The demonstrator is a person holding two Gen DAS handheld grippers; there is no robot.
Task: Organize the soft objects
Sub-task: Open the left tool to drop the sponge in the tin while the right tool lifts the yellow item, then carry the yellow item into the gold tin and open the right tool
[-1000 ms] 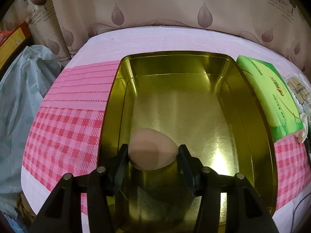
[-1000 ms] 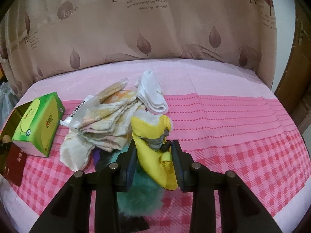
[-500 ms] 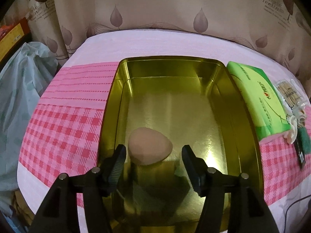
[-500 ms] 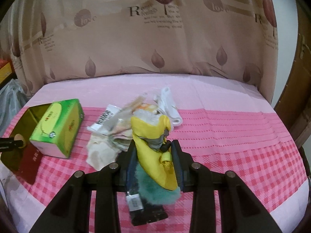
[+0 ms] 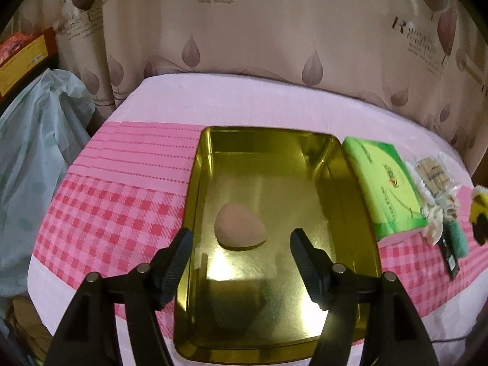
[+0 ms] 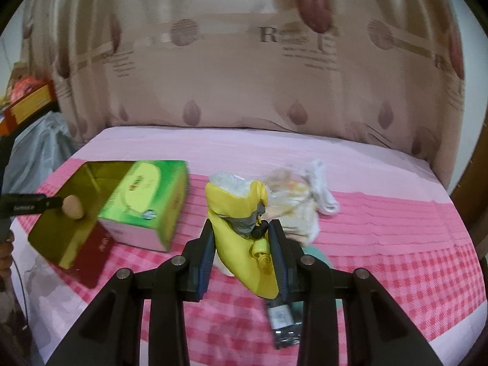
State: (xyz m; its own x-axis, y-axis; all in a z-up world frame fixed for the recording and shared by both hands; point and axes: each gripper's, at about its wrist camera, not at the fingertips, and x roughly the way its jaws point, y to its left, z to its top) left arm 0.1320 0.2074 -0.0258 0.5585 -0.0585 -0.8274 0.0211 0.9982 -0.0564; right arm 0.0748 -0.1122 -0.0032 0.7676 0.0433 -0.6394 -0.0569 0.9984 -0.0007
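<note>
With the left claw [image 5: 241, 244] spread empty above the sponge [image 5: 239, 228] in the gold tin [image 5: 350, 189], the right claw [image 6: 241, 244], clenched on the yellow plush [image 6: 241, 238], should carry it level over the tissue box [image 6: 143, 201].

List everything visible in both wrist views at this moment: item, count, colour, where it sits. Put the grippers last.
Sponge egg: one, beige-pink, lying inside the tin.
Tin: one, gold, open, on the checked cloth.
Tissue box: one, green, right of the tin.
Yellow plush toy: one, yellow with grey details, between the right gripper's fingers.
Towel pile: one heap, cream and white, behind the plush toy.
Green fluffy item: one, teal, with a black tag, right of the tissue box.
Tablecloth: one, pink and white check.
Curtain: beige with leaf print, behind the table.
Plastic bag: one, pale blue-grey, left of the table.
Left gripper: black, open above the tin.
Right gripper: black, shut on the plush toy.
</note>
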